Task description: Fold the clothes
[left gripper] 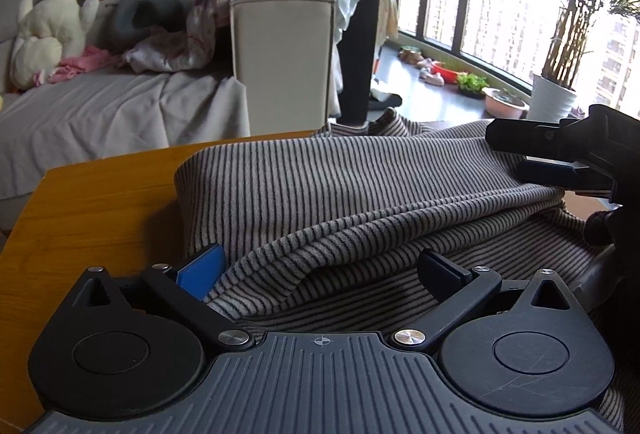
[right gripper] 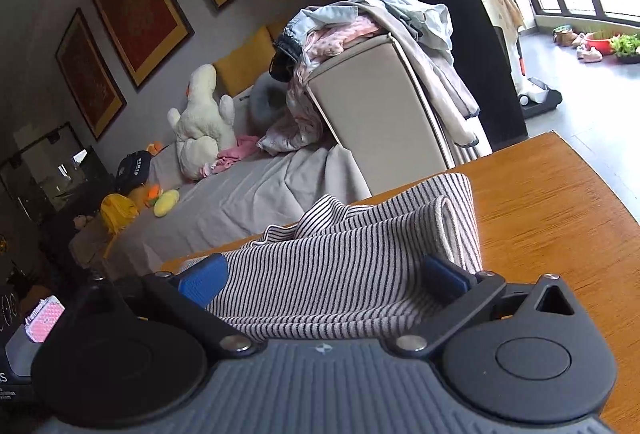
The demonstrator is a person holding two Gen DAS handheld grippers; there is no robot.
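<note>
Here the striped knit garment (left gripper: 360, 194) lies on the wooden table (left gripper: 92, 202), already doubled over on itself: in the left wrist view a raised fold ridge runs across it, and in the right wrist view its far end (right gripper: 448, 218) curls back as a rounded roll near the table edge. My reading is that a fold is partway made and the cloth sits bunched because it has not been smoothed flat.

The left gripper (left gripper: 320, 270) has its 2 blue-padded fingers (left gripper: 204, 270) spread wide, straddling the near edge of the garment, with fabric lying between them. Nothing is pinched; the pads stand well apart from each other. This wide spread suits a scoop under the loose hem just ahead.

The right gripper (right gripper: 324, 278) is likewise wide open, the striped cloth filling the gap between its fingers without being clamped. Seen from the left wrist camera, the right gripper (left gripper: 532, 154) comes in from the right side just above the garment's fold, its 2 dark fingers parted. I judge both tools are posed at opposite parts of the same fold so that each can take a layer and carry it over evenly.

Behind the table stand a grey-covered sofa (left gripper: 120, 110), a white plush toy (left gripper: 56, 22) and a beige hamper (left gripper: 284, 50) heaped with more clothes, probably the waiting pile.
</note>
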